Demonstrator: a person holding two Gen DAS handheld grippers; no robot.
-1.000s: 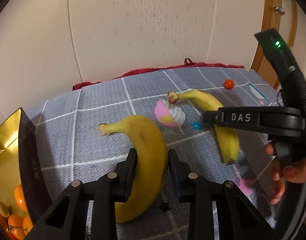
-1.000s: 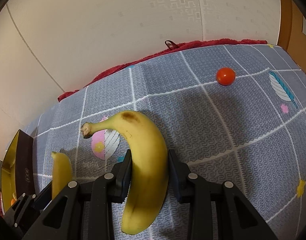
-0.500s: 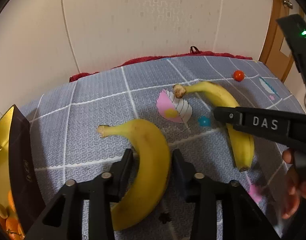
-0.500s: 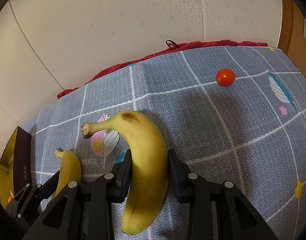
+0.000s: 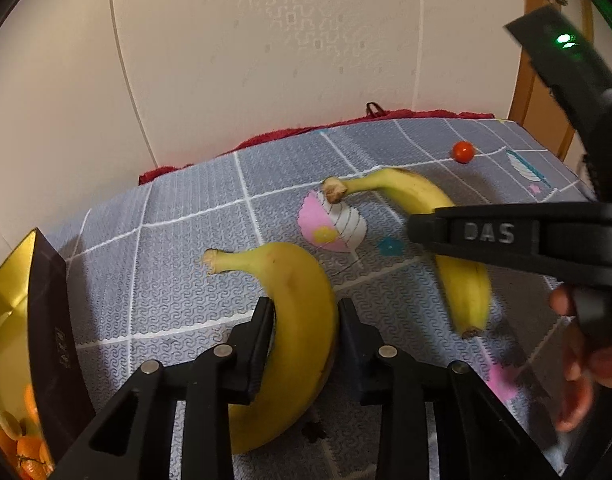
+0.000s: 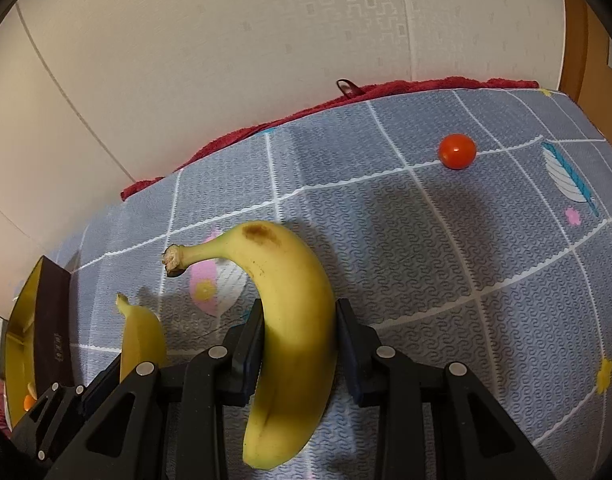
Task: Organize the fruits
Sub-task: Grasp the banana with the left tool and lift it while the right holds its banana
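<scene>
Yellow bananas are held one per gripper above a grey patterned mat (image 6: 446,240). The left gripper (image 5: 303,330) is closed on the left banana (image 5: 297,320): both fingers press the fruit's sides near its middle, with the stem pointing up and to the left. The right gripper (image 6: 297,334) is likewise clamped on the right banana (image 6: 293,312), stem up-left, a brown spot near the stem end. In the left wrist view, the right gripper's body crosses the right banana (image 5: 462,280), and a hand (image 5: 586,360) holds it at the right edge. In the right wrist view, the left banana (image 6: 139,336) shows at lower left, partly hidden behind the left gripper. A small red tomato (image 6: 457,151) lies on the mat, well apart from both bananas, toward the far right. A gold box (image 5: 9,320) stands at the mat's left edge, with orange fruit (image 5: 25,448) visible in its bottom. A red cloth (image 6: 386,92) runs along the mat's far edge against the wall.
</scene>
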